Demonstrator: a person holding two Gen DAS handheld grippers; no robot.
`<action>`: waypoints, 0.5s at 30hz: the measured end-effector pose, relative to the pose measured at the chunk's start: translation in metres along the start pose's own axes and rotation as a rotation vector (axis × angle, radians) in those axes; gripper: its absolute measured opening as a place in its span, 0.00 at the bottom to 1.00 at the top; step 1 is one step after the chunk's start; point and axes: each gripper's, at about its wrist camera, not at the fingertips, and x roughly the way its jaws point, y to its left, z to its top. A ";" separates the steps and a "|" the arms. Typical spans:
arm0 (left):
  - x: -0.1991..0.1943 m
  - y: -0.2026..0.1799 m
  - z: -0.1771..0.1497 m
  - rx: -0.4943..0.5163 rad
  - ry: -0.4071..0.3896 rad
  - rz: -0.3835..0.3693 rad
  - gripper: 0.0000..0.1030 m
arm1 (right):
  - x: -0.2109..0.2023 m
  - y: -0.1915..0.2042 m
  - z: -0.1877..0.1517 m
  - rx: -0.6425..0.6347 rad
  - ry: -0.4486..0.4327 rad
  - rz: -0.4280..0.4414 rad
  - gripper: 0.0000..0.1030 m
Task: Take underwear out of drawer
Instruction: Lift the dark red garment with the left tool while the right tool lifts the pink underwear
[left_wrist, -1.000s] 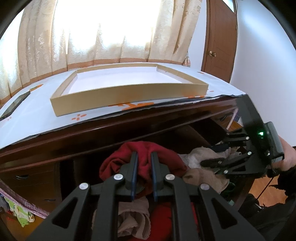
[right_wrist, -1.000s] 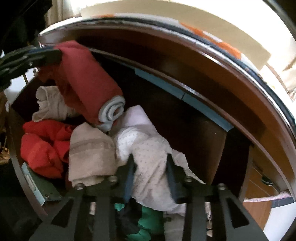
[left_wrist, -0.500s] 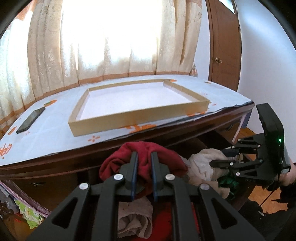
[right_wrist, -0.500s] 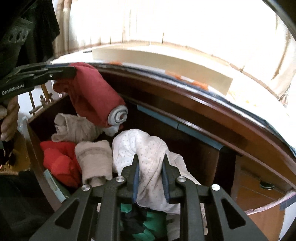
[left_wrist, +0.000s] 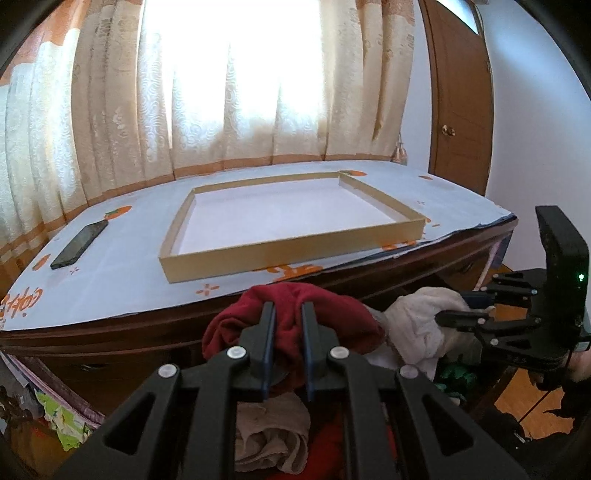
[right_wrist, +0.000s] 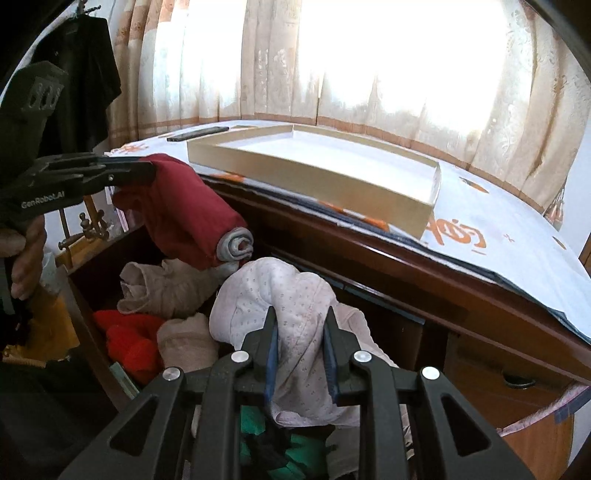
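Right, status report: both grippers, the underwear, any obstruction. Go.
Left gripper shut on dark red underwear, lifted above drawer. Right gripper shut on white dotted underwear, bunched over the pile. Desk edge overhangs; nothing blocking.

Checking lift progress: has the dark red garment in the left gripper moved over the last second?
Yes. The dark red garment has risen: it was down against the drawer front, and now it reaches the desk edge below the shallow tray.

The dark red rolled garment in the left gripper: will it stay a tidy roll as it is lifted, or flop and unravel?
The dark red garment probably sags: it hangs bent below the left gripper, clamped at one end. The grey-edged roll at its free end looks loose, so may unwind. Likely light; the pinch holds it alone.
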 end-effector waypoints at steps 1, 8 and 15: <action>0.000 0.000 0.000 -0.001 0.001 0.002 0.10 | -0.002 0.000 0.001 0.000 -0.010 0.000 0.22; -0.007 -0.001 0.002 -0.004 -0.016 0.020 0.10 | -0.013 0.000 0.006 0.004 -0.044 0.005 0.22; -0.013 -0.003 0.004 0.007 -0.028 0.037 0.10 | -0.022 -0.001 0.010 0.007 -0.075 0.007 0.22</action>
